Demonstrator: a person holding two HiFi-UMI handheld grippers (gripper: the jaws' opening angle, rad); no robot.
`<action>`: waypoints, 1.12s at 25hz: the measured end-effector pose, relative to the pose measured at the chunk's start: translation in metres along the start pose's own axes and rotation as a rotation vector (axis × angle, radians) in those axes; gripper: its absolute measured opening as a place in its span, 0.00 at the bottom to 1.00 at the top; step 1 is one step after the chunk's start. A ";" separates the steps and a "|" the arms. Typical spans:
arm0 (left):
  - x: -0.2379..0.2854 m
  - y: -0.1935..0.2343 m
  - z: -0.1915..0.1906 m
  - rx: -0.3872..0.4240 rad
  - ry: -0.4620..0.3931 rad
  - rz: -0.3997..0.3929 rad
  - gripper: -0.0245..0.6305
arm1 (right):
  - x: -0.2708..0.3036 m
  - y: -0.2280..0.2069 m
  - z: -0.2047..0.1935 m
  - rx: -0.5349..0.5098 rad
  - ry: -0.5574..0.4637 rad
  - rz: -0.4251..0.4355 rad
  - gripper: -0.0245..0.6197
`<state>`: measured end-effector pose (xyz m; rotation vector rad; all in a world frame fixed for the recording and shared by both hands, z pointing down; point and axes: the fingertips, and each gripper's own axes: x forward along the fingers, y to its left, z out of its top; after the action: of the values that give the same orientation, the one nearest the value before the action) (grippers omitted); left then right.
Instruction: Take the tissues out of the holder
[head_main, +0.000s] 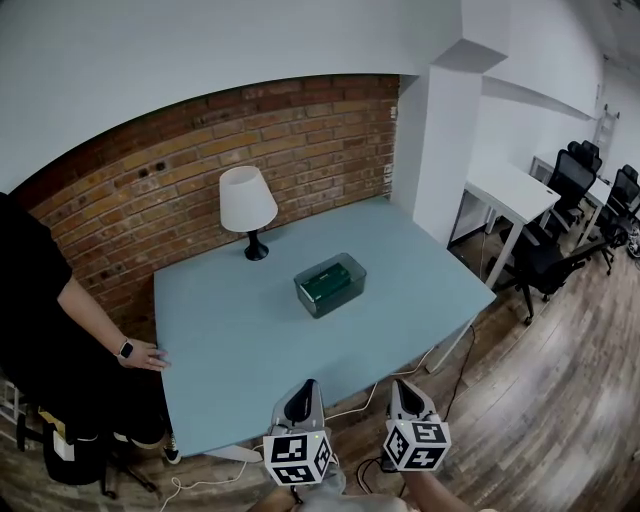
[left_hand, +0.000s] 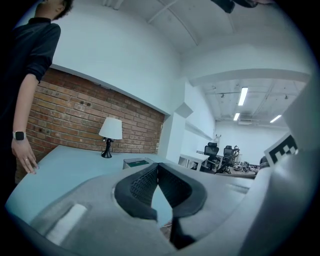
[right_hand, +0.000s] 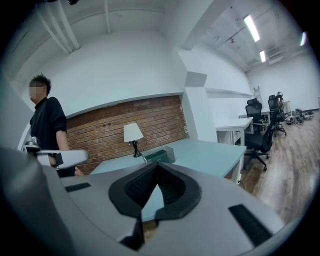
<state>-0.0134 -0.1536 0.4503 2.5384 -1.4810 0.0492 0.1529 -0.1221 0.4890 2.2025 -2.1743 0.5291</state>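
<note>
A clear tissue holder (head_main: 330, 283) with a green tissue pack inside sits near the middle of the light blue table (head_main: 230, 350). Both grippers hover short of the table's near edge, well apart from the holder. My left gripper (head_main: 306, 386) is shut with nothing between its pads, and so is my right gripper (head_main: 400, 384). The left gripper view shows its closed tips (left_hand: 158, 166) pointing toward the holder (left_hand: 137, 162) far ahead. In the right gripper view the closed tips (right_hand: 157, 165) also face the holder (right_hand: 160, 154).
A white lamp (head_main: 247, 205) stands at the back of the table by the brick wall. A person in black stands at the left with a hand (head_main: 145, 355) on the table edge. A white desk (head_main: 510, 195) and office chairs (head_main: 545, 262) are at the right. Cables (head_main: 200, 482) lie on the floor.
</note>
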 end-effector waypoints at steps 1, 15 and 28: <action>0.008 0.005 0.002 0.001 0.002 0.000 0.05 | 0.010 0.002 0.002 0.000 0.001 0.002 0.05; 0.112 0.056 0.020 0.004 0.028 -0.025 0.05 | 0.129 0.012 0.032 0.005 0.010 0.005 0.05; 0.172 0.071 0.023 -0.013 0.039 -0.035 0.05 | 0.181 0.002 0.044 0.021 0.025 0.000 0.05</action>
<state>0.0092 -0.3393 0.4616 2.5377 -1.4184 0.0831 0.1585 -0.3080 0.4897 2.1941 -2.1663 0.5796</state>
